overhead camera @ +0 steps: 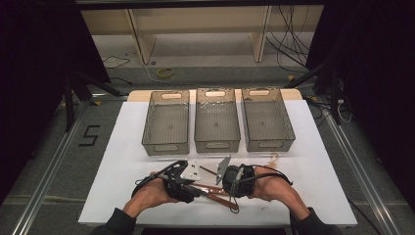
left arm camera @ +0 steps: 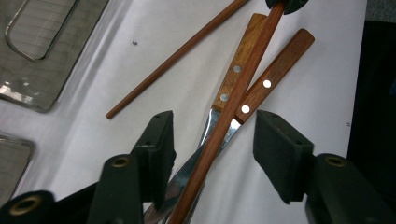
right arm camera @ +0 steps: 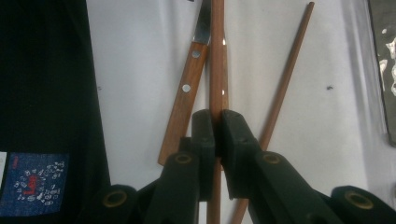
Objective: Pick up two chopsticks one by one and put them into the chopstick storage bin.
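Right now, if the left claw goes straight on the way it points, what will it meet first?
Probably the wooden chopstick that lies between the open pads of the left claw, with the two wood-handled utensils crossed right under it. Depth is unclear, so which one it meets first is a guess.

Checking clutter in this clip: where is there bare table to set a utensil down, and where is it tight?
Free: the white table left of the bins and its right side past the right gripper. The three bins look empty. Crowded: front centre, where the left gripper, chopsticks and wooden-handled cutlery overlap.
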A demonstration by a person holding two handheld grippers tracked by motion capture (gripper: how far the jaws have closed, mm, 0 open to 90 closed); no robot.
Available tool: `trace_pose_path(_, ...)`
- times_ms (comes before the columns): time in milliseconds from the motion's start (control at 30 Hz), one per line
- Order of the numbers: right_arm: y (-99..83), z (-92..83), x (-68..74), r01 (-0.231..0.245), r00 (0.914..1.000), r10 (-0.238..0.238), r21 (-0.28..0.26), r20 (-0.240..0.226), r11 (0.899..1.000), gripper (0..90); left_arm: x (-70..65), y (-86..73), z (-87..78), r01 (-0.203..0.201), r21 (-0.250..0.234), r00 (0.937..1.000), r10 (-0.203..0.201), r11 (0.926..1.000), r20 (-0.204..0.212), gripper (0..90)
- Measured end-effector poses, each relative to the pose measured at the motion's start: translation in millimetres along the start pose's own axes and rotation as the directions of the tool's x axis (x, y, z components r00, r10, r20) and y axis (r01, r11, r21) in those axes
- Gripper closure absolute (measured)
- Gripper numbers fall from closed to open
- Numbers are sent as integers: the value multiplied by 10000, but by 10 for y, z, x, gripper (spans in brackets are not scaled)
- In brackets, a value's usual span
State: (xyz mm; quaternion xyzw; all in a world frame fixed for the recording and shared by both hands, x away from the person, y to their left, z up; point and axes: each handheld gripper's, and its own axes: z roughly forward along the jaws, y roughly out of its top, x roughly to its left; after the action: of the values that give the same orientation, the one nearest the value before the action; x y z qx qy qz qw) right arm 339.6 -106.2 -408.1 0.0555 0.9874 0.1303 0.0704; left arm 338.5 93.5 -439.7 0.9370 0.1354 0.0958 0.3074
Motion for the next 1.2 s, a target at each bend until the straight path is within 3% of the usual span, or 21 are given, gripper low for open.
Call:
trace_pose_path(533, 12, 25, 50, 549, 9982, -548, 22, -242, 9985, 845, -51, 4, 31, -560, 431, 9968, 534, 9975, 599, 749)
trace_pose_path(700, 5, 18, 46, 721, 9973, -722, -27, -147, 9974, 816, -82, -11, 49, -678, 509, 9901, 609, 9964, 1264, 807)
trace_pose_path(833, -38, -14, -44, 146, 9998, -150, -277, -132, 9995, 778, -105, -10, 69, -638, 499, 9891, 565, 9967, 1361, 840)
trace_pose_path(900, -54, -33, -57, 118, 9999, -122, -358, -122, 9993, 739, -81, -17, 66, -546, 591, 9900, 464, 9968, 1333, 840)
trace_pose_path(933, -79, -93, -81, -389, 9992, 392, -691, 37, 9969, 662, -63, -26, 62, -379, 530, 9909, 307, 9979, 1311, 841)
trace_pose_path(967, -93, -129, -97, -595, 9980, 610, -953, 136, 9937, 621, -11, -44, 44, -100, 455, 9938, 48, 9989, 1115, 841)
trace_pose_path(1000, -107, -176, -116, -788, 9963, 823, -1114, 265, 9906, 588, -11, -44, 44, -100, 455, 9938, 48, 9989, 1115, 841)
trace_pose_path(1033, -107, -176, -116, -788, 9963, 823, -1114, 265, 9906, 588, 18, -55, 33, 89, 411, 9951, -129, 9991, 979, 841)
trace_pose_path(1167, -181, -292, -168, -1449, 9878, 1525, -1781, 299, 9733, 472, 145, -113, -59, 903, 128, 9947, -908, 9958, 478, 841)
trace_pose_path(1200, -197, -294, -174, -1659, 9840, 1753, -1906, 332, 9675, 453, 145, -113, -59, 903, 128, 9947, -908, 9958, 478, 841)
